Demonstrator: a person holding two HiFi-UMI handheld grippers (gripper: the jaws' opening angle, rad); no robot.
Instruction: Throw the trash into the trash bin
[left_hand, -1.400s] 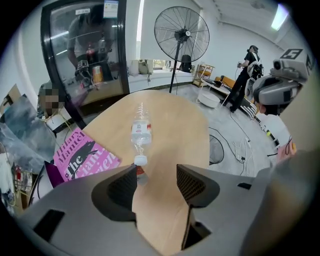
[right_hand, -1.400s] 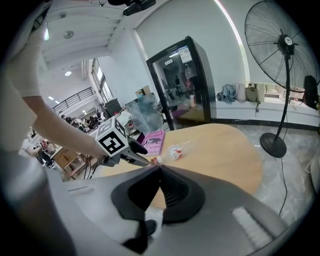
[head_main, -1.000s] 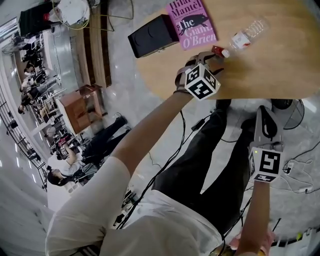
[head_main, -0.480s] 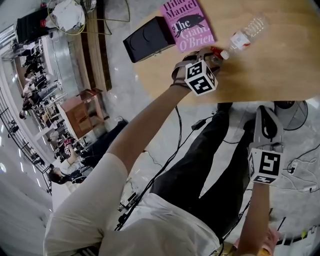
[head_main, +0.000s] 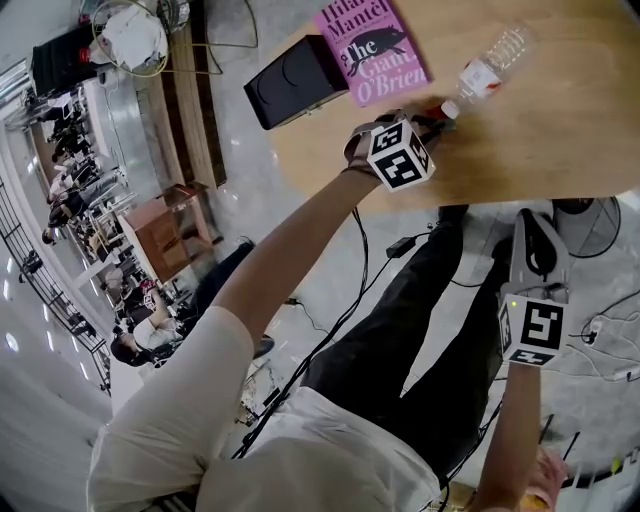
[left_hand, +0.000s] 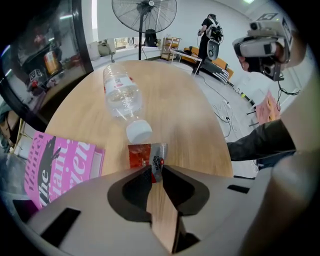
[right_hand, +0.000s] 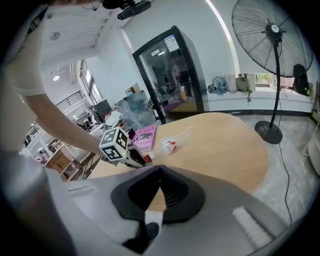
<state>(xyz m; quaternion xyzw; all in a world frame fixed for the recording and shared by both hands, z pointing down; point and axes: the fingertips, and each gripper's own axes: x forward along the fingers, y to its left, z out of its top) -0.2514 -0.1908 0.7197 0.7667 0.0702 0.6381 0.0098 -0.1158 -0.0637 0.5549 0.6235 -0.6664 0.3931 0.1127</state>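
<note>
A small red and silver wrapper (left_hand: 145, 155) lies on the round wooden table (head_main: 540, 130), just in front of the white cap of a clear plastic bottle (left_hand: 121, 97) lying on its side. My left gripper (left_hand: 156, 170) points steeply down at the table. Its jaws have just been closing and now pinch the wrapper's near end. In the head view the left gripper (head_main: 428, 118) sits beside the bottle (head_main: 490, 65), with the wrapper (head_main: 436, 107) mostly hidden under it. My right gripper (head_main: 535, 225) hangs off the table's near edge over the floor, its jaws together on nothing.
A pink book (head_main: 372, 50) lies left of the bottle, and a black box (head_main: 290, 80) sits at the table's left edge. A standing fan (right_hand: 277, 40) is beyond the table. Cables run over the floor (head_main: 400, 245) by the person's legs.
My left gripper has come down onto the table by the bottle cap and closed on the wrapper. The right gripper has stayed where it was.
</note>
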